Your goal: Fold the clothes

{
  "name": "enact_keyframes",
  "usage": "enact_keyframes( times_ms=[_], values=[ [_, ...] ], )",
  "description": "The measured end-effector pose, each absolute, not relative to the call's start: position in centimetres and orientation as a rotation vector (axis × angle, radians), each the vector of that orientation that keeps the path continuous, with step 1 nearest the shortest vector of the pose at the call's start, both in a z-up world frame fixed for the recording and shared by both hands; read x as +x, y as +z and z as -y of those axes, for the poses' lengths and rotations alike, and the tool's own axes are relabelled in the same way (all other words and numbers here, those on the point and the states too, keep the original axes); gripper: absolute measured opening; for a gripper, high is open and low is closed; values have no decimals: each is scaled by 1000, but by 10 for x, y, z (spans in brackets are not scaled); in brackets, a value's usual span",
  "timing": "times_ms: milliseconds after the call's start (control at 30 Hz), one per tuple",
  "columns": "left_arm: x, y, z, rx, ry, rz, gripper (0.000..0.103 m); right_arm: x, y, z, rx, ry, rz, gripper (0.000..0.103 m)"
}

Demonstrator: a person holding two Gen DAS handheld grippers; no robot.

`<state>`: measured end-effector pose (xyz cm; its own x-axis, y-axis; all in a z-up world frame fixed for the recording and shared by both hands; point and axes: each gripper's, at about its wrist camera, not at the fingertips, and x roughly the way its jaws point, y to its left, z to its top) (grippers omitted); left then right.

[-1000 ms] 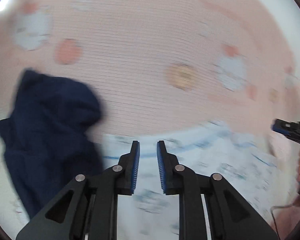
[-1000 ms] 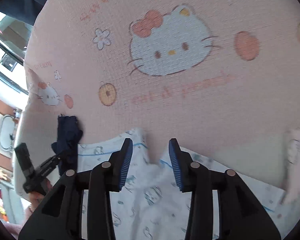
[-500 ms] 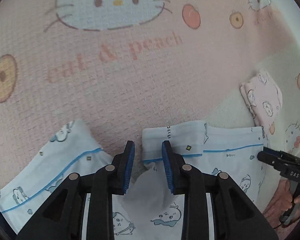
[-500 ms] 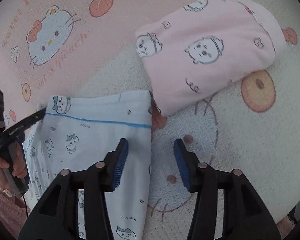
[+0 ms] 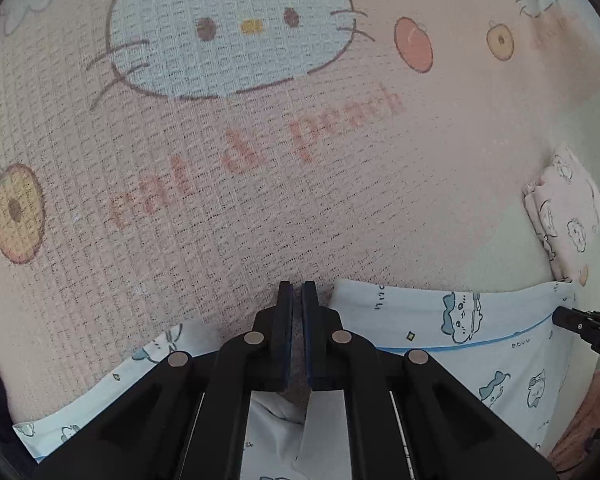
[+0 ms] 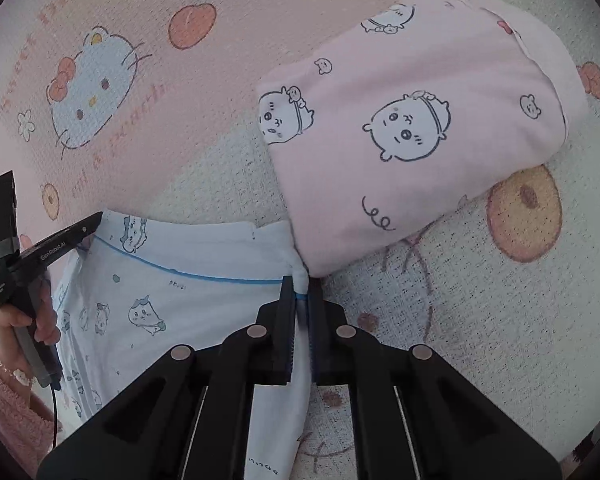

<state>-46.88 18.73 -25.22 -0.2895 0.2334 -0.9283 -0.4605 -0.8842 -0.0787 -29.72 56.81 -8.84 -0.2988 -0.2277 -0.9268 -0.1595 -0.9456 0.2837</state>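
Both pairs of fingers are closed. Right gripper (image 6: 299, 292) pinches the corner of the white garment (image 6: 188, 288), the cloth with its blue stripe caught between the pads. Left gripper (image 5: 297, 296) has its jaws nearly touching above a dip in the garment's edge; only pink blanket shows in the thin gap at the tips, and cloth appears lower between the fingers, so whether it is actually pinched I cannot tell.

Largest is the blanket (image 5: 180, 208), a waffle-textured spread, pink on one part and cream on another. It carries a white cat face with a bow, peaches, doughnut-like rings and small flowers. Red lettering on it reads "& peach", preceded by a word that looks like "cat" or "eat".

On it lies the white garment (image 5: 460, 344), flat, printed with little cartoon animals and tiny unreadable marks, a thin blue line running near its top edge. It spreads between the two grippers.

Just beside its right corner, touching it, sits a folded pink garment (image 6: 412, 128) with white round-faced characters drawn in black outline.

In the right wrist view the left gripper (image 6: 96, 220) appears at the garment's far corner, held by a hand (image 6: 28, 324) in a fuzzy pink sleeve (image 6: 8, 408). Its finger bears white lettering, "GenRobot.AI".
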Motion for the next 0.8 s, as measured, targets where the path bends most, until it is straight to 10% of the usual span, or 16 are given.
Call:
enact_keyframes(
  times_ms=[133,233,600,800],
  values=[
    [-458,-210,-161,-1432,2257,-110,11,-291,-69,-576,1823,-2526,473,24],
    [-429,-195,-130,-1420,2278,-55,39,-277,-37,-573,1683,-2656,415,29],
    [-256,-246,-57,-1599,2081,-114,39,-180,-82,-430,1766,-2149,226,35],
    [-223,-254,-14,-1695,2246,-335,39,-136,-97,-423,1806,-2289,-293,32]
  ],
)
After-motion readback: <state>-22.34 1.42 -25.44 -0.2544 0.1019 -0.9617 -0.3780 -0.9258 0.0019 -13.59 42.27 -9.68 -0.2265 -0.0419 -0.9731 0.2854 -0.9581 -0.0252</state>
